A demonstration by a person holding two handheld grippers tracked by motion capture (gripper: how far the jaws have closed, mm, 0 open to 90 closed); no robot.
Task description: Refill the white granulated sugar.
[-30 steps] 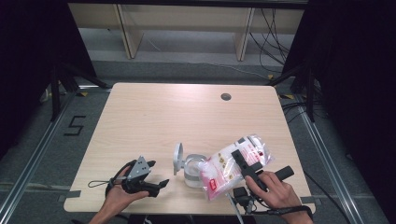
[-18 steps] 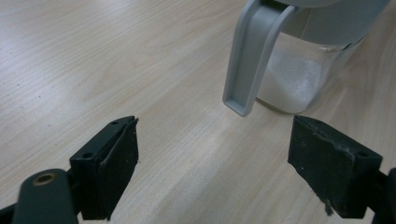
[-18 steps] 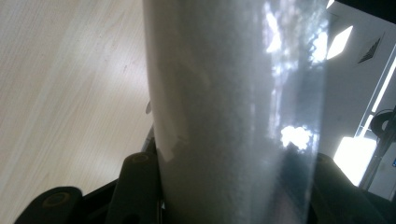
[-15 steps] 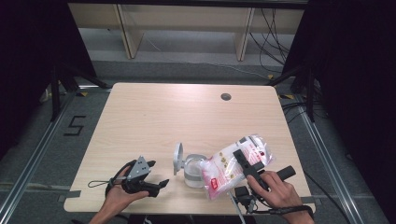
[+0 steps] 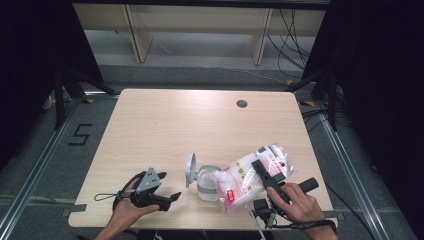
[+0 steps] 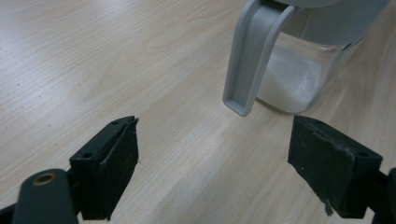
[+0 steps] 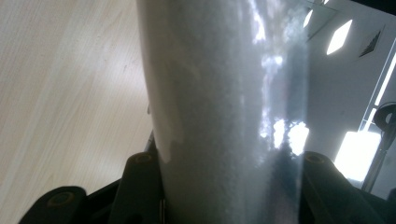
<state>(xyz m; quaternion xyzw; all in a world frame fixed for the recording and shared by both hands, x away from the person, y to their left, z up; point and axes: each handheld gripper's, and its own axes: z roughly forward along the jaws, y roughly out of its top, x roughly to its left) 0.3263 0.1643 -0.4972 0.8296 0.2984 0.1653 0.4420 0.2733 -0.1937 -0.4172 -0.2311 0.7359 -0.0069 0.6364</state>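
The right tongs (image 5: 264,175) are seen closed on a clear bag of white granules (image 5: 252,176), the jaws pressed against both sides of the filled pouch; the jaws have just been closing a little further with the bag between them. The bag is held tilted, its lower end over the mouth of a glass jar (image 5: 207,182) near the front edge of the counter (image 5: 165,125). The left tongs (image 6: 219,168) are held wide open and empty, low over the counter just beside the jar, whose grey hinged lid (image 6: 247,56) stands flipped up. The bag is judged soft, slippery and shifting in weight; it is best gripped across the filled middle. The jar is judged rigid, breakable and easily tipped.
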